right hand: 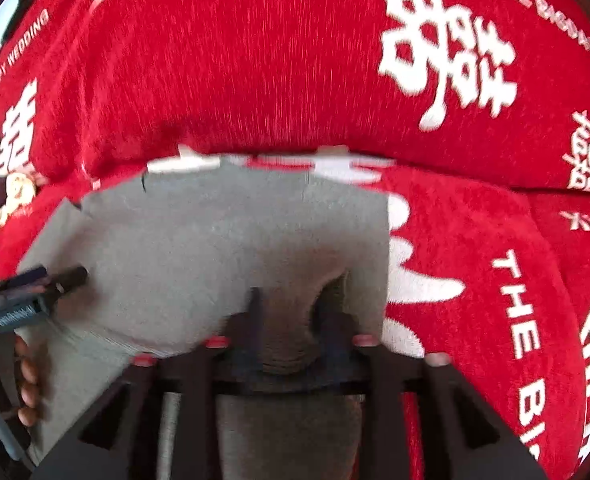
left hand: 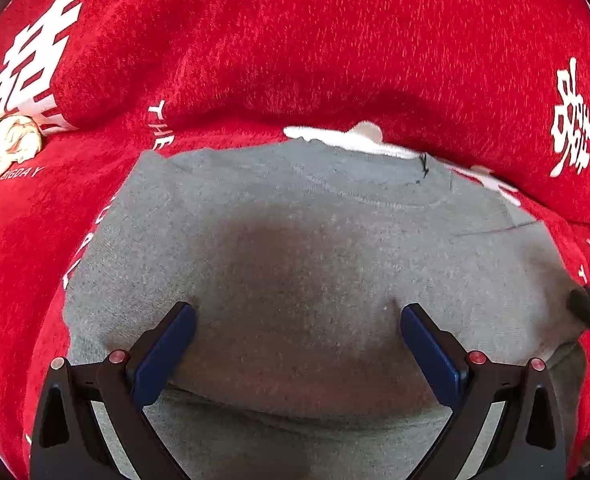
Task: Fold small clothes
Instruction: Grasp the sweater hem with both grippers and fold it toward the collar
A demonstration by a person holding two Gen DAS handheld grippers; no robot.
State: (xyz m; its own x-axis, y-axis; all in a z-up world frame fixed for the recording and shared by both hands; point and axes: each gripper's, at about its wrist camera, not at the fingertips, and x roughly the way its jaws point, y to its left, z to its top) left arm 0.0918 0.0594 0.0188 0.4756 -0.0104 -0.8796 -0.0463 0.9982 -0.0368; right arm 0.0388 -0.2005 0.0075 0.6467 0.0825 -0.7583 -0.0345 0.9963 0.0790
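A small grey garment lies flat on a red cloth with its neckline at the far edge. My left gripper hovers over its middle, wide open, with nothing pinched between its blue pads. In the right wrist view the same garment shows a straight right edge. My right gripper is at the garment's near right part, blurred, jaws apart, with a raised hump of grey fabric between them. The left gripper and the hand holding it show at the left there. The right gripper peeks in at the left view's right edge.
The red cloth with white characters and lettering covers the whole surface and rises into a padded ridge behind the garment. A beige soft object lies at the far left. Bare red cloth lies right of the garment.
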